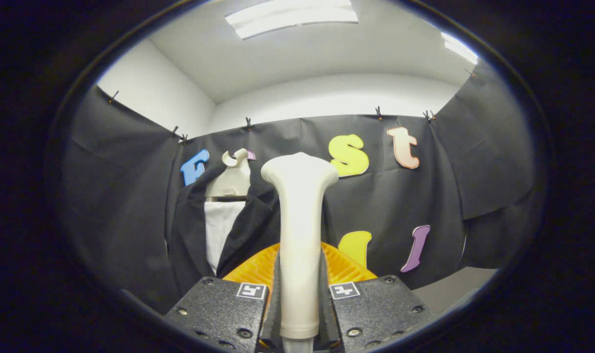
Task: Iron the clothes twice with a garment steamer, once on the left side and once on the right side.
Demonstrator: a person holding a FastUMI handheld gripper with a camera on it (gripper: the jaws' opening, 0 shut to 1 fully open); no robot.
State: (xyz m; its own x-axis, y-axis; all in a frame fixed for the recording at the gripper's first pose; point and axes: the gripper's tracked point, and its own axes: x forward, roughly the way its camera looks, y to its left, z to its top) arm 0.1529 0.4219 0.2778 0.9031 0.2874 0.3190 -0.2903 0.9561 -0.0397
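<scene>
**Holding the steamer upright before the jacket**

Clamping the cream garment steamer (300, 230) by its handle, the gripper (300, 304) has both fingers pressed against its sides, and the steamer rises upright between them. Beyond the fingers and to the left hangs the dark jacket (248, 225) with a white shirt (221, 230) inside, apart from the steamer's head. An orange ribbed tray (344, 267) lies just behind the fingers.
</scene>
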